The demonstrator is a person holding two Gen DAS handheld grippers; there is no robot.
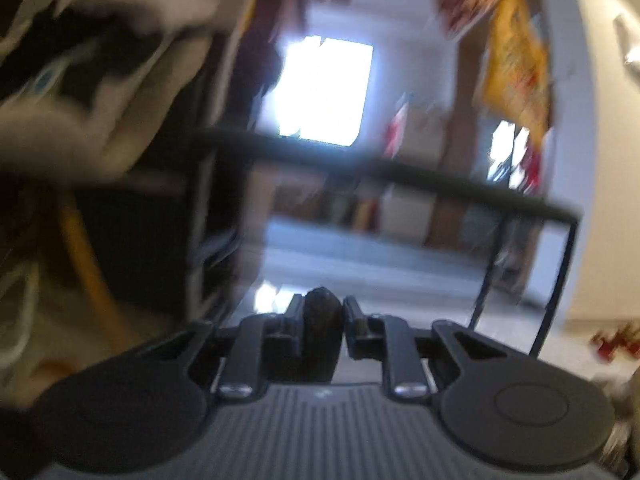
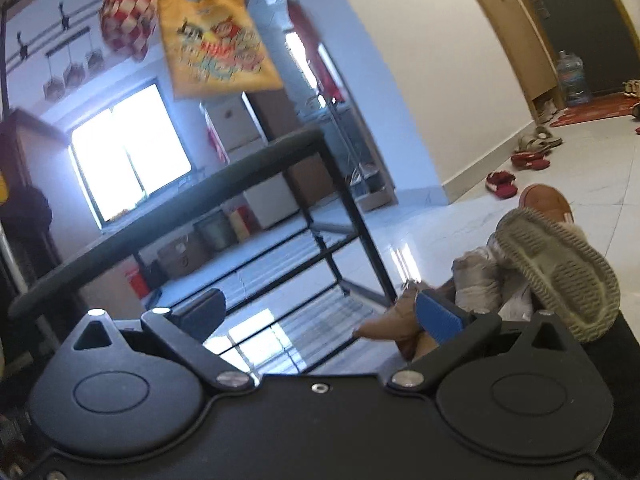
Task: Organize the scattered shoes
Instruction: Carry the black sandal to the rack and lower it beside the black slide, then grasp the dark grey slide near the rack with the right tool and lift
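Note:
The left wrist view is blurred. My left gripper (image 1: pixel 322 316) is shut on a dark shoe (image 1: pixel 322 336), pinched between the two fingers, in front of the black metal shoe rack (image 1: pixel 384 176). My right gripper (image 2: pixel 320 312) is open and empty, its fingers wide apart, facing the same rack (image 2: pixel 224 176). Just right of its blue-padded fingertip (image 2: pixel 438 316) lies a pile of shoes: a grey shoe with its ribbed sole up (image 2: pixel 560 272), a brown shoe (image 2: pixel 546 200) behind it, and a tan one (image 2: pixel 390 320) low by the rack.
Red slippers (image 2: pixel 500 184) and more shoes (image 2: pixel 530 158) lie along the white wall on the tiled floor. A yellow bag (image 2: pixel 216 48) and a checked bag (image 2: pixel 128 12) hang above the rack. A water jug (image 2: pixel 572 78) stands by the far door.

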